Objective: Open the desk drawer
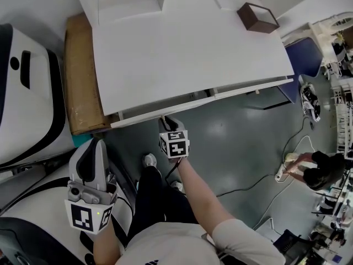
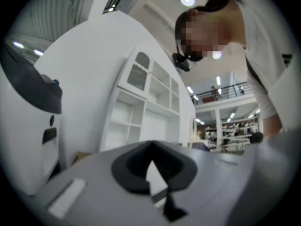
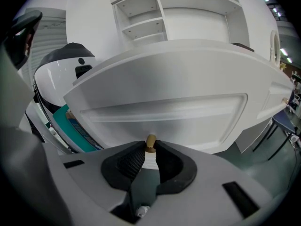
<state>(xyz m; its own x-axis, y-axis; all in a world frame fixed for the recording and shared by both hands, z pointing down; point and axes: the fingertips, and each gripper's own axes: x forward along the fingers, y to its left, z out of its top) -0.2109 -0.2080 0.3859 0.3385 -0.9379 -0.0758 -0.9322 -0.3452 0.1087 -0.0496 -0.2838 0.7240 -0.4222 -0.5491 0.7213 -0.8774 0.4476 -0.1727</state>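
The white desk [image 1: 187, 48] fills the top of the head view, its drawer front [image 1: 160, 111] running along the near edge. In the right gripper view the drawer front [image 3: 164, 112] is a white recessed panel with a small brass knob [image 3: 150, 142] at its middle. My right gripper [image 3: 150, 147] points down at an angle, and its black pads [image 3: 131, 161] are closed on that knob; in the head view it [image 1: 165, 120] sits right at the drawer's edge. My left gripper [image 1: 95, 143] is held low at the left, away from the desk, jaws together and holding nothing [image 2: 151, 146].
A large white and black machine [image 1: 27, 87] stands at the left, with a brown board [image 1: 80, 76] between it and the desk. A dark brown box [image 1: 257, 17] lies on the desk's far right. A blue chair [image 1: 303, 57], cables and another person [image 1: 309, 167] are at the right.
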